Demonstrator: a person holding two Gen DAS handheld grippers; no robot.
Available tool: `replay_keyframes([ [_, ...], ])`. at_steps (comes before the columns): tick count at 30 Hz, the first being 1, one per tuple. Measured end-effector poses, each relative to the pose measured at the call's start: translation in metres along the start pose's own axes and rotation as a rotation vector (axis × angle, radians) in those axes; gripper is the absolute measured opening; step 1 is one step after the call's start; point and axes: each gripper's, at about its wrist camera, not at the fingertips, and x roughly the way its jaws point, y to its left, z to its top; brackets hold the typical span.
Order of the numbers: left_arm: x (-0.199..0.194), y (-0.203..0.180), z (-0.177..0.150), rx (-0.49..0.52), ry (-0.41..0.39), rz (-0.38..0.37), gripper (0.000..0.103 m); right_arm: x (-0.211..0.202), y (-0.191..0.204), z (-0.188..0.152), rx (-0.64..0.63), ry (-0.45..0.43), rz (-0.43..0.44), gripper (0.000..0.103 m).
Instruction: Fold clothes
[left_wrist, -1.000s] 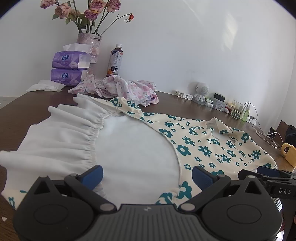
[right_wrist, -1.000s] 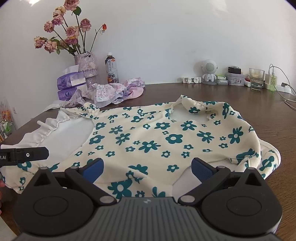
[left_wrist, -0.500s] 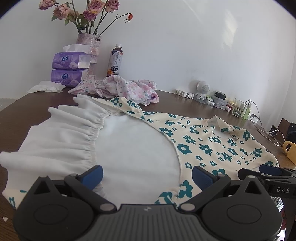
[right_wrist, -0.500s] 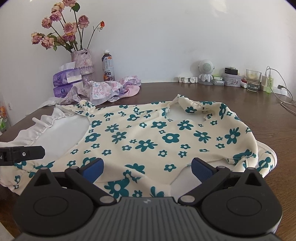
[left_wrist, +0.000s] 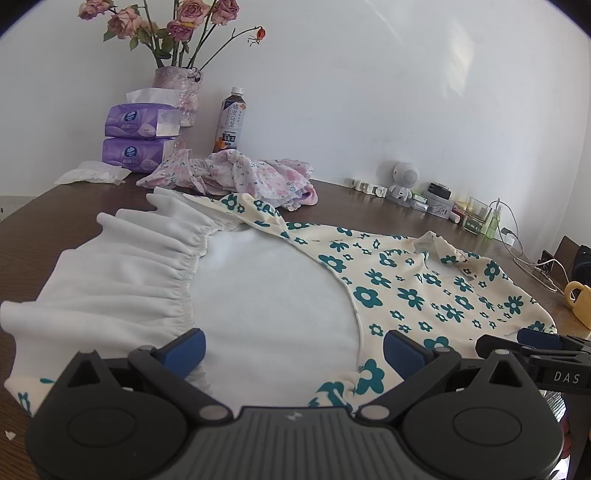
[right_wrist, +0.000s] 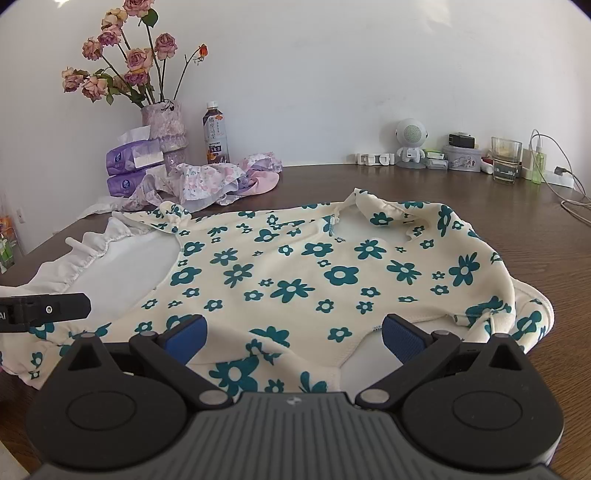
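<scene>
1. Table: dark brown wood grain, set against a plain white wall; daylight patches fall on the wall.
2. Floral dress: cream with teal flowers, spread flat across the middle of the table, neckline toward the wall. Its hem is turned back on the left side, showing the white lining and a gathered white ruffle.
3. Left gripper: blue-padded fingers spread wide, low over the near edge of the dress lining, holding nothing.
4. Right gripper: fingers likewise spread apart, empty, over the near edge of the flowered fabric. Both grippers sit side by side along the same edge; each shows in the other's view.
5. Pink floral garment: crumpled in a heap behind the dress, near the wall.
6. Vase of faded pink roses, at the back left.
7. Two purple tissue packs, stacked beside the vase; a loose white tissue lies on the table near them.
8. Drink bottle: upright, just right of the vase.
9. White robot figurine, a glass, small boxes and cables along the back right.
10. Yellow mug at the far right edge in the left wrist view.
</scene>
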Motion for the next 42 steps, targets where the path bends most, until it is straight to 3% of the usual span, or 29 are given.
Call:
replay_keyframes([
  [42,-0.0016,0.0015,-0.0009,-0.015,-0.008,-0.003,0.103,-0.0002,-0.0018,0.0000,0.015,-0.003,0.003,0.103],
])
